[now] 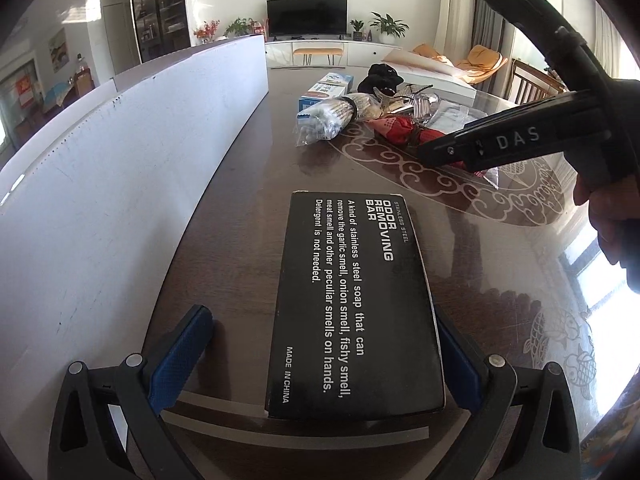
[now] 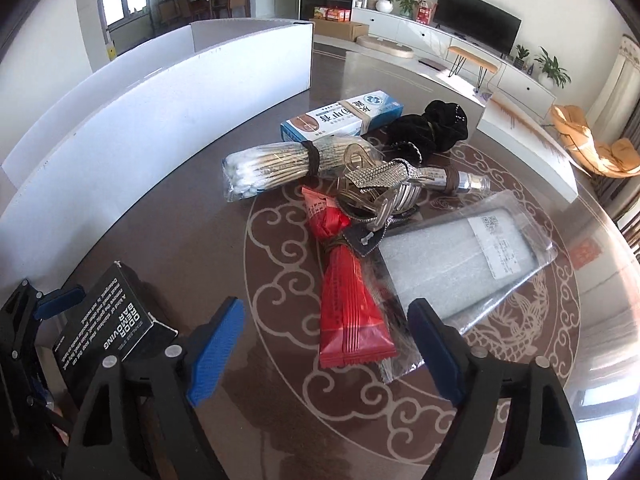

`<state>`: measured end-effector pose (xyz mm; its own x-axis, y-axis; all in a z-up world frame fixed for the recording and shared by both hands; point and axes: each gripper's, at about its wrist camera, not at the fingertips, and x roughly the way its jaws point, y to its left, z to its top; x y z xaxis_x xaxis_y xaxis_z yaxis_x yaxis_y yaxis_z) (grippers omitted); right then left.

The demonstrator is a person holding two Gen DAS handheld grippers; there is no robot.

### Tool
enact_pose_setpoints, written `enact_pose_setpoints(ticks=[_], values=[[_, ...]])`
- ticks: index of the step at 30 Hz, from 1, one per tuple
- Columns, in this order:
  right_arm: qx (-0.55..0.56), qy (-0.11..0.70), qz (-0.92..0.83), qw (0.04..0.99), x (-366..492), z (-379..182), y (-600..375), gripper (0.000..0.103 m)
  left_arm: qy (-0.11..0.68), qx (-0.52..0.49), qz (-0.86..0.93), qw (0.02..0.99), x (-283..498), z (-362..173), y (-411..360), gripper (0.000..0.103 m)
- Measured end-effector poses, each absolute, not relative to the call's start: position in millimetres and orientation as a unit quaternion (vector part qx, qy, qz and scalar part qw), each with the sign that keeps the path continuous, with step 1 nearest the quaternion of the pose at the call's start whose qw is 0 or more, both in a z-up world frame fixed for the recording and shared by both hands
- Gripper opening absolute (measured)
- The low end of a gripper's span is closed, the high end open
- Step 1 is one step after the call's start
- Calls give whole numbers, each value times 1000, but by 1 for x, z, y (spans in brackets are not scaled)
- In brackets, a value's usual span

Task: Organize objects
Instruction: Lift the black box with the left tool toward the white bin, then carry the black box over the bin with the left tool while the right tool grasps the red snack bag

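Left claw (image 1: 324, 364) spread wide around the near end of a black box (image 1: 356, 304), printed "ODOR REMOVING BAR", lying flat on the dark glossy surface (image 1: 224, 216); right blue pad (image 1: 460, 364) against or just beside the box's edge, left blue pad (image 1: 182, 354) well clear of it, so released rather than clenched. Just left of this claw, a tall white board (image 1: 120, 168) standing on edge. Farther ahead and to the right, a heap of small goods, with the other hand's black tool body hanging over it from the right. Right claw (image 2: 326, 346) parted, nothing pinched between the blue pads (image 2: 216, 344). No earlier view to compare. Directly between and just ahead of its fingers, the lower end of a red foil packet (image 2: 348, 312), lying on the surface and apart from both pads. Just right of the packet, a clear bag with a white foam sheet (image 2: 464, 256). Ahead, a sparkling hair clip (image 2: 380, 188) on top of the heap, a bundle of cotton swabs (image 2: 272, 168) to its left, a blue and white carton (image 2: 344, 116) beyond that, a black scrunchie (image 2: 432, 128) beyond the clip, and a small silvery tube (image 2: 460, 180), possibly a wrapped bottle, too small to tell. Far left of the right claw, the black box again, with the left claw's blue pad beside it.
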<state>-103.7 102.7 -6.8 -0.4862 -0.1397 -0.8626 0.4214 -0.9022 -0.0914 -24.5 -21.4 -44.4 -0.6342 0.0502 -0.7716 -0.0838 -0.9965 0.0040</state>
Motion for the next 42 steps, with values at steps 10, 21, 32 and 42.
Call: enact_pose_setpoints(ticks=[10,21,32,42], values=[[517,148,-824,179,-78,-22,98,26,22,-443,895,42,-25,-43,-23,103],[537,141,-809,195,-58,-21,105,64,6,-433,900,50,-19,-33,-26,57],[505,133,-834,180,-35,11,119,20,-30,-396,915,68,-12,-14,-31,57],[432,87,-875,201,-45,98,107,20,-110,-325,937,68,21,54,-72,57]])
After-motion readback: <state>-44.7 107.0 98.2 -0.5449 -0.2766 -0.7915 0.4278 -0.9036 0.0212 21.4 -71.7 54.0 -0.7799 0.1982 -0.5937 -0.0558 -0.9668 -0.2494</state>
